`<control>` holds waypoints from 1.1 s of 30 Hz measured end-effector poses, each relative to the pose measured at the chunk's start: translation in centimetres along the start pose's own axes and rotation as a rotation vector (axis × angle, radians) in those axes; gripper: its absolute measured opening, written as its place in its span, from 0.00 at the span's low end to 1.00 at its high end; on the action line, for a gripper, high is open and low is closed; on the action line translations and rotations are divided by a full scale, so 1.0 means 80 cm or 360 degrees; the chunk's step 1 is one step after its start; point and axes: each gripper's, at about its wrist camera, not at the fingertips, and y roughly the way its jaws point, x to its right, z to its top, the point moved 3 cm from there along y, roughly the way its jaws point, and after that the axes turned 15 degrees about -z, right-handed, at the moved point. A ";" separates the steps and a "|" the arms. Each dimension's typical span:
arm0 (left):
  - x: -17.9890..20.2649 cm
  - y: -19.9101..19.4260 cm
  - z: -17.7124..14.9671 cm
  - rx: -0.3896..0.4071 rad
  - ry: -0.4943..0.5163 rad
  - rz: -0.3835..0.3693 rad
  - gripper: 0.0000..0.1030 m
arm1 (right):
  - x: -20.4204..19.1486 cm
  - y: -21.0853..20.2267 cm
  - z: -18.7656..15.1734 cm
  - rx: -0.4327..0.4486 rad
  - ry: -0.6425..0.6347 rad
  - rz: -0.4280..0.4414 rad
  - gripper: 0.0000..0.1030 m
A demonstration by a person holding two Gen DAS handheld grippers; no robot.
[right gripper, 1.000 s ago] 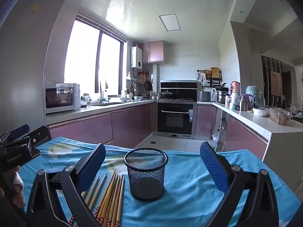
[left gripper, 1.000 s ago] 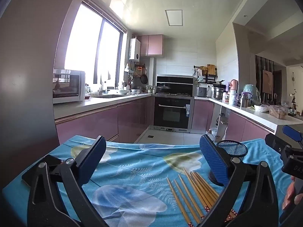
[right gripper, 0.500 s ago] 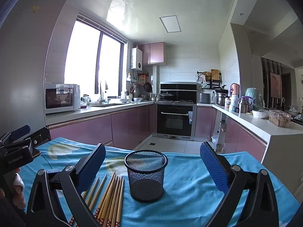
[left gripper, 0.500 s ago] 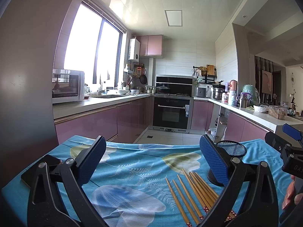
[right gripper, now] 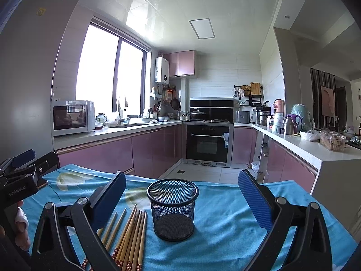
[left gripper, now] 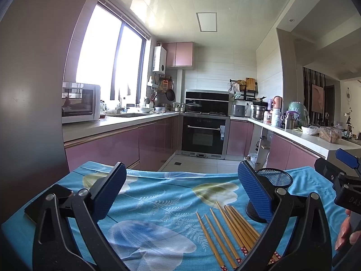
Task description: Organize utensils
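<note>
Change: nothing has shifted much since the earlier frames; both views have only crept slightly, chopsticks and cup sit where they were.
Chopsticks (right gripper: pixel 129 237): bundle of wooden sticks flat on the cloth, patterned ends toward the cameras, tips fanned slightly away; just left of the mesh cup, not touching it as far as I can tell.
Mesh cup (right gripper: pixel 173 209): black wire holder, upright, nothing inside; in the left wrist view it is partly hidden behind that gripper's right finger.
Right gripper (right gripper: pixel 181 199): jaws spread wide, nothing between them, held above the cloth with the cup centred between the fingers.
Left gripper (left gripper: pixel 180 194): jaws spread wide, holding nothing, above bare cloth; chopsticks lie below its right finger.
Tablecloth (right gripper: pixel 225 214): blue, with pale leaf and flower print.
Phone (left gripper: pixel 48 199): dark slab at the cloth's left edge, behind the left gripper's left finger.
Background: kitchen with pink cabinets, oven (right gripper: pixel 208 142) straight ahead, microwave (right gripper: pixel 72 117) on the left counter.
</note>
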 end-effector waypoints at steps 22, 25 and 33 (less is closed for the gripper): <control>0.001 -0.002 0.000 0.0004 0.0000 0.0001 0.95 | 0.001 0.001 -0.002 -0.0005 0.0000 -0.0003 0.94; 0.000 -0.001 0.000 0.0002 -0.0002 0.0001 0.95 | 0.001 0.001 -0.003 -0.0005 0.0001 -0.0005 0.94; 0.000 -0.001 0.000 0.0003 -0.0004 -0.0001 0.95 | 0.002 0.000 -0.003 -0.0002 0.0003 -0.0010 0.94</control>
